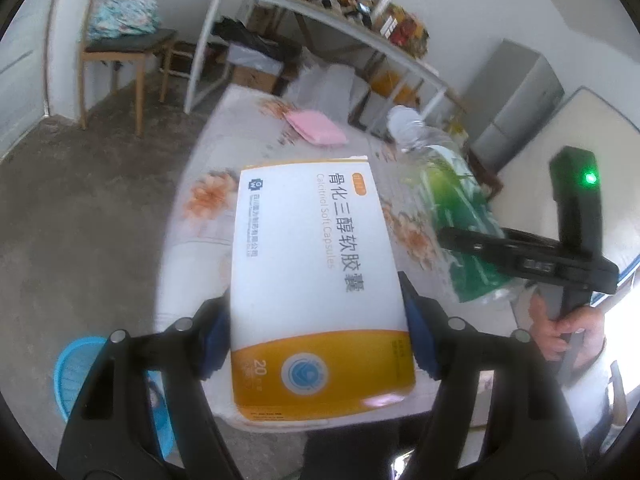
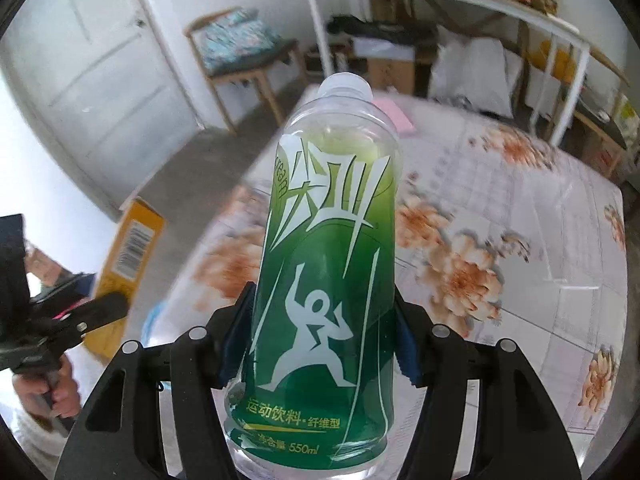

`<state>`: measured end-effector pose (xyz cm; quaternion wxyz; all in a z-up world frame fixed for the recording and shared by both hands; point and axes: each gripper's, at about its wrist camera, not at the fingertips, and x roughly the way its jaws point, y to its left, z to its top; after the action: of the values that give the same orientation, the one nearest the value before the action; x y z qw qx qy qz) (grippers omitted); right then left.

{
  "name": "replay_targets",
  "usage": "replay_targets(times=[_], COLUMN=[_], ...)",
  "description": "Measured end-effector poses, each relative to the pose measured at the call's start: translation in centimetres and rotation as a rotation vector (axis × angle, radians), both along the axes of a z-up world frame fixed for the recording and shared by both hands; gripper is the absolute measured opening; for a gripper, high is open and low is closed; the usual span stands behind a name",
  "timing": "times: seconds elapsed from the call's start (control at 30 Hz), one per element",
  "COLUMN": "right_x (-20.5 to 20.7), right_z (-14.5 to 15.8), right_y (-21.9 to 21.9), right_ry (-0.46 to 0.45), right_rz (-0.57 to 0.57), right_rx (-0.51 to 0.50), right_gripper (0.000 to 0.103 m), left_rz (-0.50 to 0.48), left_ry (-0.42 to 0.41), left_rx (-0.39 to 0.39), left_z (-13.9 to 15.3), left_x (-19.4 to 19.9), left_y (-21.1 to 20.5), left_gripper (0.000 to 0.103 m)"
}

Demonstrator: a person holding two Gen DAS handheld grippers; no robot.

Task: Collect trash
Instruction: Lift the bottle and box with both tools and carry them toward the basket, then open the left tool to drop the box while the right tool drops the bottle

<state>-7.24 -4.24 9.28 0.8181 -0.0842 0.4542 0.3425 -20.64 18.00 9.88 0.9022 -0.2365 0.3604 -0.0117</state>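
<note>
My left gripper (image 1: 316,332) is shut on a white and orange medicine box (image 1: 316,264), held above the near end of a table with a floral cloth (image 1: 208,200). My right gripper (image 2: 324,336) is shut on a clear plastic bottle with a green label (image 2: 328,280), held above the same table. The bottle (image 1: 452,196) and the right gripper (image 1: 520,256) also show at the right of the left wrist view. The box (image 2: 128,256) and the left gripper (image 2: 72,324) show at the left of the right wrist view.
A blue plastic basket (image 1: 80,368) sits on the floor left of the table. A pink cloth (image 1: 316,126) lies at the table's far end. A wooden chair (image 1: 120,52) with cushions and a cluttered white shelf (image 1: 320,16) stand behind. A white door (image 2: 88,64) is at left.
</note>
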Motion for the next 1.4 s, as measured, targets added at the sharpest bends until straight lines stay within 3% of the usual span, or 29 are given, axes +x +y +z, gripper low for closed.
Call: replay_targets(times=[0.1,0.2,0.37,0.53,0.6,0.77,0.83,0.9,1.03,1.2,1.3,1.4], right_x=[-2.2,-4.3,-8.0,-10.6,-11.5,-13.1,-13.6,-14.1,-15.8,-18.5,-20.2,-20.7], right_z=[1.5,1.8,0.1,-2.4,-3.9,-7.9,-9.7,-11.0,-14.2,-18.7,-22.8,-28.4], right_y=[1.6,4.5,11.3,18.2,20.6,25.5,27.1,28.1,30.3,33.2,35.2,37.2], right_ry=[-0.011,0.025,0.082,0.134,0.152,0.217,0.247,0.265,0.305,0.331,0.293,0.283], right_rz=[0.067,0.163,0.319,0.412,0.438,0.485,0.490,0.495,0.530,0.594,0.618,0.587], right_rx=[0.040,0.075,0.086,0.068,0.043,-0.018,-0.045,-0.069,-0.124,-0.198,-0.290,-0.375], right_gripper=[0.060,0.060,0.060,0.060,0.060,0.060,0.060,0.060,0.060,0.060,0.060,0.061], left_rz=[0.069,0.148,0.290,0.403,0.441,0.414,0.421,0.447,0.530,0.696,0.782,0.831], left_ry=[-0.011,0.024,0.144,0.276,0.306,0.445,0.593,0.654,0.638,0.564,0.512,0.499], left_rx=[0.019,-0.001,-0.062,-0.174,-0.137,-0.001,0.112,0.144,0.027,-0.033,-0.092,-0.092], left_z=[0.2,-1.3,-7.5,-16.5,-19.5,-28.6,-32.2,-34.2,-34.3,-30.5,-28.4,-26.7], left_x=[-2.8,-6.1,-11.4,-14.1,-14.1,-11.3,-10.3,-10.6,-13.7,-20.6,-25.4,-27.8], left_y=[2.0,5.0,9.6,14.0,15.1,16.1,16.5,17.2,18.5,19.8,20.9,20.3], left_gripper=[0.069,0.069,0.069,0.069,0.070,0.072,0.072,0.072,0.078,0.078,0.078,0.078])
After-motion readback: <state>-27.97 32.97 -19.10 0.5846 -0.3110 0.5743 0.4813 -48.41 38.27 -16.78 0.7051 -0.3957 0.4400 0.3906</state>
